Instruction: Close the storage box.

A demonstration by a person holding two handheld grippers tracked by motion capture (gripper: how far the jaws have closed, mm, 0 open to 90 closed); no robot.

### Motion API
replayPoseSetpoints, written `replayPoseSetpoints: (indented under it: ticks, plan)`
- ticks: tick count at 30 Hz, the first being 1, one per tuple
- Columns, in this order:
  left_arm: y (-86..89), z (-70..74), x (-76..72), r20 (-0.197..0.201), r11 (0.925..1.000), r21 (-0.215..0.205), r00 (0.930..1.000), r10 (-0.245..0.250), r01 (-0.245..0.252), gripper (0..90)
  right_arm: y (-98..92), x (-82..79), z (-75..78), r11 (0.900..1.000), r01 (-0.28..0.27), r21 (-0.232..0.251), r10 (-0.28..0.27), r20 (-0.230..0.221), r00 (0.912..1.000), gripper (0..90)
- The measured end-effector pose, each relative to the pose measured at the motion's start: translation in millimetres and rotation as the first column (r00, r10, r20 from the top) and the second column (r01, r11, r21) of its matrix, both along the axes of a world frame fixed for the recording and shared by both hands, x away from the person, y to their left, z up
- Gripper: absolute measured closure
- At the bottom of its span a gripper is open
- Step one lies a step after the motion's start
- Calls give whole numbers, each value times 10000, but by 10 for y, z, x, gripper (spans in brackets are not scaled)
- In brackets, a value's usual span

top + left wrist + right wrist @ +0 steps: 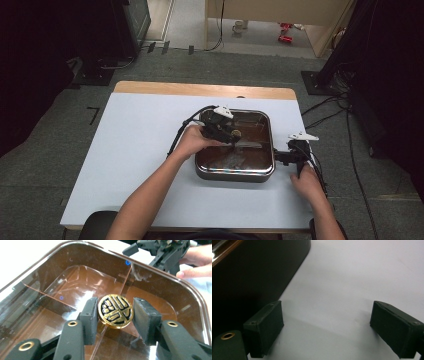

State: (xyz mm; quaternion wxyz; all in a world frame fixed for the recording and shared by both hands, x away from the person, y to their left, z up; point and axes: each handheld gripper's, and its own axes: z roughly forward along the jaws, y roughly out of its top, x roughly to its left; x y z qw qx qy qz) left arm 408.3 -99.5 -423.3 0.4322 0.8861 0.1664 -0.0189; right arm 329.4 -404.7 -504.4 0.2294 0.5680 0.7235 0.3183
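- A square, dark-walled cooking pan point(235, 172) with a tinted see-through lid point(62, 287) sits on the pale tabletop point(140, 150), right of its centre.
- The left gripper point(113, 315) hovers over the lid, its jaws straddling the round gold-and-black knob point(115, 311) at the lid's middle; the left pad looks to touch the knob, while a narrow gap shows at the right pad.
- The right gripper point(327, 327) rests low beside the pan's right wall point(259, 272), jaws spread wide on nothing but bare table.
- The step in hand appears to be gripping the knob to lift the lid.
- Done well, it calls for centring both pads on the knob's rim, closing evenly, then raising straight up.
- The smooth knob may slip from an off-centre pinch.
- Bracing the pan with the right gripper would probably keep it from sliding.
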Motion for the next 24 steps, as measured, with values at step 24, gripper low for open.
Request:
replayPoseSetpoints:
  ticks: [24]
  plan:
    - [531,235,-275,158,9898,-177,9898,1416,-1413,373,-1,1,0,10000,-10,-7,10,10,10000,107]
